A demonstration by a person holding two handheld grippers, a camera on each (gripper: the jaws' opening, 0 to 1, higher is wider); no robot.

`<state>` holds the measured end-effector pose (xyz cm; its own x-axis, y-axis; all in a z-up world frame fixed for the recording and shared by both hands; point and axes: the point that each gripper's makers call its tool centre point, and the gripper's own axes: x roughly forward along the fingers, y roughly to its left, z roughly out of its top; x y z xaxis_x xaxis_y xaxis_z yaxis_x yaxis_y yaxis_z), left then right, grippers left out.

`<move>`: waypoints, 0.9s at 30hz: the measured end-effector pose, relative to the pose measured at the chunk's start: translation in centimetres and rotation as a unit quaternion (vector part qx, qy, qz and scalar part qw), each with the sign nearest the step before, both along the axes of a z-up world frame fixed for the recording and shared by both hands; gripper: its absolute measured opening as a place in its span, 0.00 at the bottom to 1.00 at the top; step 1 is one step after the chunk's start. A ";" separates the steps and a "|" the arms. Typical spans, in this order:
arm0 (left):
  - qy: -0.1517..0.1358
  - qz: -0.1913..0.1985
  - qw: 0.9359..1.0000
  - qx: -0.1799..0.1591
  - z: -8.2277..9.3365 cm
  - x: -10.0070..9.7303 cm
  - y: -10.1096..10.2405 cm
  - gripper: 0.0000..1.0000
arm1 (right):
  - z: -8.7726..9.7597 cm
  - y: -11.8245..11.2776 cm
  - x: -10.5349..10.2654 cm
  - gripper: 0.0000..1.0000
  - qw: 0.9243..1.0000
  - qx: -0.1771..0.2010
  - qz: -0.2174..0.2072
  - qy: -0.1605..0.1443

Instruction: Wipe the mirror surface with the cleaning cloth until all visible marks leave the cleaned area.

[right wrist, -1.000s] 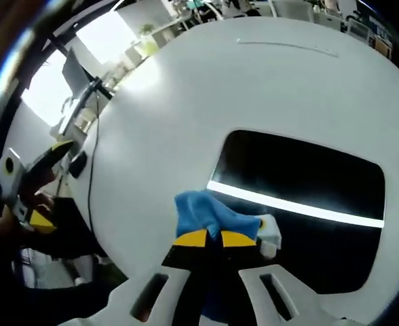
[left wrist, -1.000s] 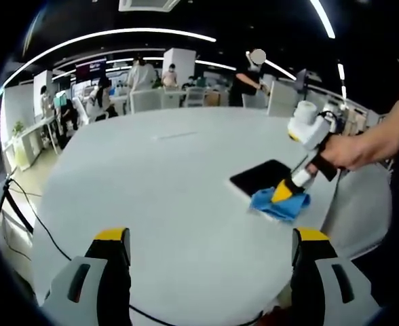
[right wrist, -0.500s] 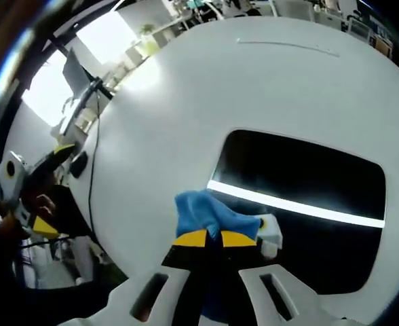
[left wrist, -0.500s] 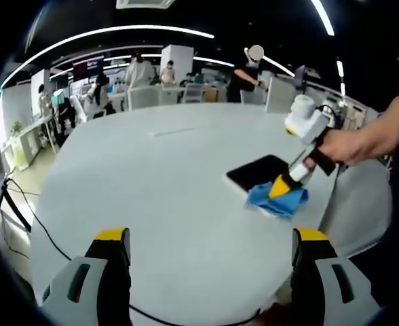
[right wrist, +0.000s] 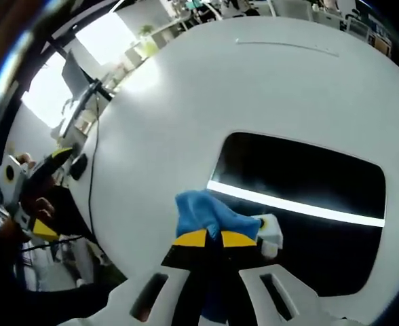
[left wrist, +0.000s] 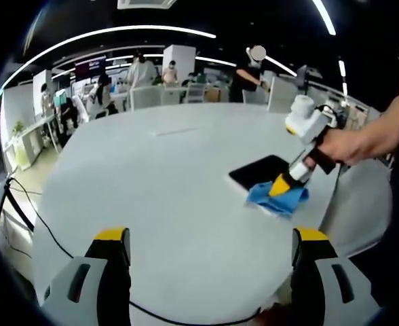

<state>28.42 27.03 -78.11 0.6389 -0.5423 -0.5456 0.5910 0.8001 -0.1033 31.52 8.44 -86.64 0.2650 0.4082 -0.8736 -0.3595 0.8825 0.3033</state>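
Cables (left wrist: pixel 23 210) hang off the white counter's (left wrist: pixel 159 183) left edge. Left hand-held gripper (left wrist: pixel 210 251) hovers at the near side, jaws spread wide, nothing between them. Further right, the dark mirror (right wrist: pixel 301 197) lies flat on the counter, and the right hand-held gripper (right wrist: pixel 217 239) is clenched on the blue cleaning cloth (right wrist: pixel 210 214), pressing it onto the mirror's near-left corner.

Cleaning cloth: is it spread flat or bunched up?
Bunched up. The blue cleaning cloth sits crumpled in folds, pinched by the shut right gripper at the near edge of the mirror.
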 end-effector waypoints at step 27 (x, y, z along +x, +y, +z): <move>0.008 0.012 1.000 -0.010 -0.4 -0.8 0.4 1.00 | 0.0 0.5 3.5 0.00 1.000 -0.002 0.002 -0.013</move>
